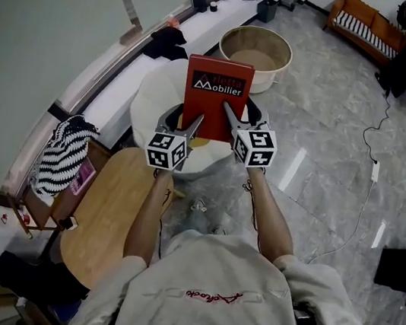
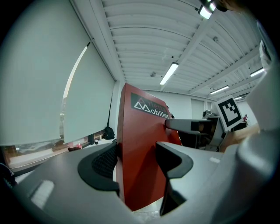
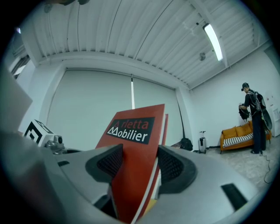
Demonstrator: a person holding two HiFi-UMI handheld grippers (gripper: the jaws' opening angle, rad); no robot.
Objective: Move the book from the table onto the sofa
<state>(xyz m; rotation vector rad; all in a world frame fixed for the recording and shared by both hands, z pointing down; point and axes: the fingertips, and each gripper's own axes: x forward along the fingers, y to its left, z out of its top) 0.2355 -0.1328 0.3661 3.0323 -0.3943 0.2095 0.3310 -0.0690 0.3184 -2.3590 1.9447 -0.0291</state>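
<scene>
Marble-floored room, book lifted above the counter.
My left tool and right tool both clamp it; the sofa is well apart, carry not yet done.

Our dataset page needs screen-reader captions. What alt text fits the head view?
A person holds a red book in the left gripper and right gripper, both shut on its lower part, above a round white table. An orange sofa stands far off across the marble floor.
</scene>
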